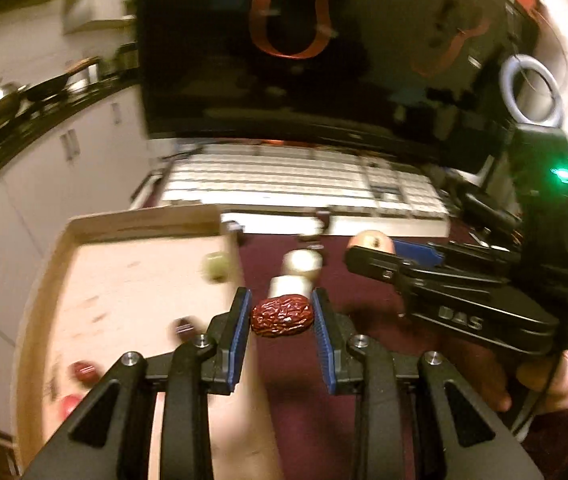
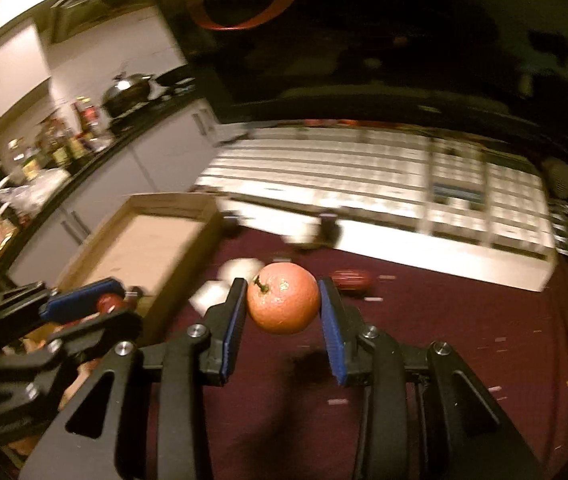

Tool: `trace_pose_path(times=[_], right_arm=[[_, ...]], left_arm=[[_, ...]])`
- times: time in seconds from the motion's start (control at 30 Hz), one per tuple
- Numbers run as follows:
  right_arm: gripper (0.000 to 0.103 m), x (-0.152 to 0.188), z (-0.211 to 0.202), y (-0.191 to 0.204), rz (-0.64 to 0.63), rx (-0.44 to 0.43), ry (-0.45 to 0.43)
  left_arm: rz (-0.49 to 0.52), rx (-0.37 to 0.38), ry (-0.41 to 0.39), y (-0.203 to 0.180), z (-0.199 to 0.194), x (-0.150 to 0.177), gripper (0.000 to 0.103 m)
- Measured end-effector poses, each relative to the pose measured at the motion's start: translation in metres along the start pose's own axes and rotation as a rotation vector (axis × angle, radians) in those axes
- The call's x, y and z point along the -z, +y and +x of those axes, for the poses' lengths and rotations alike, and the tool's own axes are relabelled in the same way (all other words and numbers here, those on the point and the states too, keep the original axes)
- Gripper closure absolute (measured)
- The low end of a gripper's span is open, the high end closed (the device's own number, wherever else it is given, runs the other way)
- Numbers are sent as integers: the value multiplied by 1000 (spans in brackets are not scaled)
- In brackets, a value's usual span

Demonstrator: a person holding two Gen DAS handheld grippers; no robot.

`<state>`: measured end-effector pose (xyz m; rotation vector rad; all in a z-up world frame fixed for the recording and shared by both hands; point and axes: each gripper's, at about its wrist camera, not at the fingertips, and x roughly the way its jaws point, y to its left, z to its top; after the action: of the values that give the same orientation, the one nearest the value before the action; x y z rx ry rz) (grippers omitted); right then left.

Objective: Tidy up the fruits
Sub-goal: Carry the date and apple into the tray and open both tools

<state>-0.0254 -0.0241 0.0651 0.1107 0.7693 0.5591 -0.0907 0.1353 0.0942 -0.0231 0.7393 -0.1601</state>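
Now both tools carry fruit above the dark red cloth (image 2: 444,340). The left gripper (image 1: 282,316) has its blue pads pressed on the two ends of a wrinkled red date (image 1: 282,315), at the lower centre of its view. The right gripper (image 2: 282,300) is closed narrow on an orange (image 2: 283,298), also at the centre of its view.

The wooden tray (image 1: 124,224) lies at the left of both frames, and some small fruits rest inside it already. Another red date (image 2: 351,279) lies on the cloth, just behind the orange.

I think the risk is a collision, because the two tools are near each other beside the tray. Also the round orange can slip from the flat pads if the hand tilts. The pictures are blurred, so fast motion may shake the fruit loose.
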Motion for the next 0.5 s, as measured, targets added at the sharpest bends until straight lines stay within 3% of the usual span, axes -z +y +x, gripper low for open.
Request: trace_pose_path(times=[0.33,0.5], right_arm=[[65,-11,54,106,-80,-95,80],[65,-19,85,127,-78,-63,130]], left_arm=[[-128,-198,30,105,-1,15,73],[-156,-178,77,126,20,15,73]])
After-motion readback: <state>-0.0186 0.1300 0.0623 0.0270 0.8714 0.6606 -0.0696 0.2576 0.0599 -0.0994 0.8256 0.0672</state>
